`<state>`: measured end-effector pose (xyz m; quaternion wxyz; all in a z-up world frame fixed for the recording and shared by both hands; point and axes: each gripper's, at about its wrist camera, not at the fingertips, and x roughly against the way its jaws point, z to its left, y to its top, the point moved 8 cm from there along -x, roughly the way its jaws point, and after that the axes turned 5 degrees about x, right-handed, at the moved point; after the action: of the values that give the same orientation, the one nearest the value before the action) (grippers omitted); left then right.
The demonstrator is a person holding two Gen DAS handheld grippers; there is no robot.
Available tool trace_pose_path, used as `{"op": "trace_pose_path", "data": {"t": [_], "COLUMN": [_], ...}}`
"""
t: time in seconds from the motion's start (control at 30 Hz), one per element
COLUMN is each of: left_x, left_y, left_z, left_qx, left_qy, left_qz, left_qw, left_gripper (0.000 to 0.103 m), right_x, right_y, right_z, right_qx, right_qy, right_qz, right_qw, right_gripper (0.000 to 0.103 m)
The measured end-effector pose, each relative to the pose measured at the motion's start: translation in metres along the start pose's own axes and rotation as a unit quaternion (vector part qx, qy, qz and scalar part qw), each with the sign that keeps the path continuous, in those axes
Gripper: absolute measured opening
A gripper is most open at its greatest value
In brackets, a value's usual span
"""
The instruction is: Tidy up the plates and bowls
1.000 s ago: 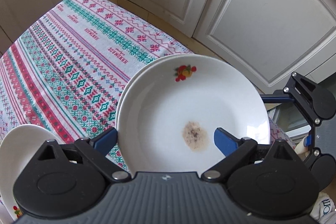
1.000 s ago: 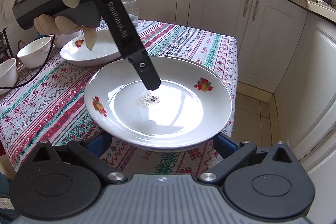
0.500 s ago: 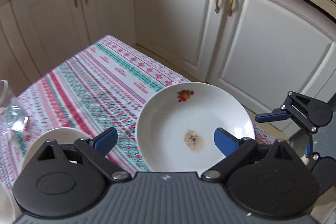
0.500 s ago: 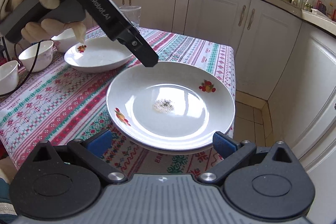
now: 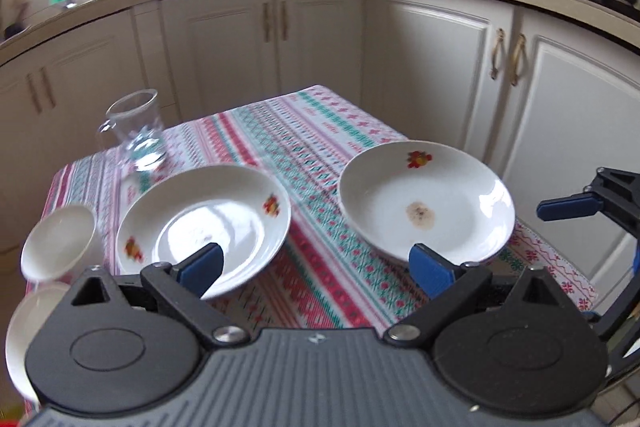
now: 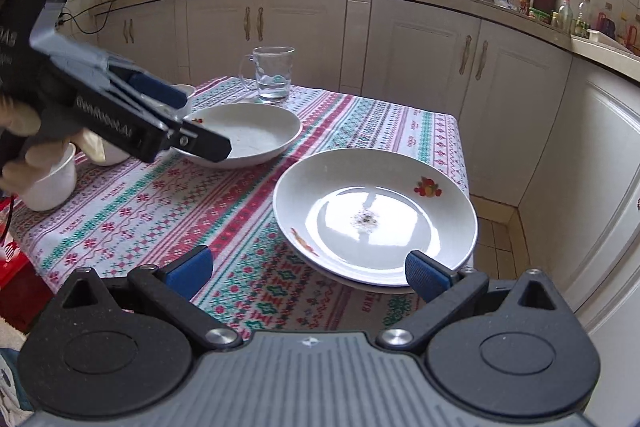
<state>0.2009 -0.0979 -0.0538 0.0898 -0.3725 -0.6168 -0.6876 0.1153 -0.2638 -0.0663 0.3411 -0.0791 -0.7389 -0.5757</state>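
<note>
A white plate with a brown stain [image 5: 426,201] [image 6: 376,217] lies at the table's near right corner. A second white fruit-print plate [image 5: 204,219] [image 6: 248,133] lies further left. My left gripper [image 5: 316,265] is open and empty, above the table between the two plates; it also shows in the right wrist view [image 6: 188,119] over the second plate's near rim. My right gripper [image 6: 308,269] is open and empty; its right finger sits at the stained plate's near edge. Its fingers [image 5: 568,207] show at the right of the left wrist view.
White bowls [image 5: 60,241] [image 6: 50,183] stand at the table's left side. A glass mug [image 5: 136,131] [image 6: 272,73] stands at the far edge. The patterned tablecloth [image 6: 160,203] covers the table. White cabinets [image 6: 420,55] surround it; tiled floor [image 6: 496,227] lies beyond the right edge.
My left gripper has pulled up and back, away from the stained plate, and turned left so the second plate and bowls come into view. My right gripper has backed off a little.
</note>
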Motion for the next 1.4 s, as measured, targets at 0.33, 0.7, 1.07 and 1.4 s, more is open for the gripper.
{"op": "trace_pose_path", "data": {"t": [0.33, 0.7, 1.07, 1.4], "left_x": [-0.003, -0.039, -0.073, -0.086], "left_y": [-0.028, -0.042, -0.042, -0.043], "left_z": [0.03, 0.057, 0.072, 0.081], "left_qx": [0.073, 0.106, 0.109, 0.118], "left_qy": [0.064, 0.11, 0.113, 0.117], "left_qz": [-0.024, -0.012, 0.006, 0.008], "left_qw": [0.995, 0.9881, 0.9877, 0.986], "left_gripper": [0.099, 0.099, 0.099, 0.102], "right_x": [-0.004, -0.02, -0.058, -0.112], "right_y": [0.006, 0.035, 0.086, 0.111], "right_z": [0.019, 0.021, 0.012, 0.017], "right_qx": [0.013, 0.058, 0.085, 0.094], "right_qy": [0.019, 0.018, 0.069, 0.136], "right_qz": [0.039, 0.051, 0.056, 0.08], "right_qw": [0.999, 0.997, 0.992, 0.983], "right_gripper": [0.103, 0.103, 0.103, 0.103]}}
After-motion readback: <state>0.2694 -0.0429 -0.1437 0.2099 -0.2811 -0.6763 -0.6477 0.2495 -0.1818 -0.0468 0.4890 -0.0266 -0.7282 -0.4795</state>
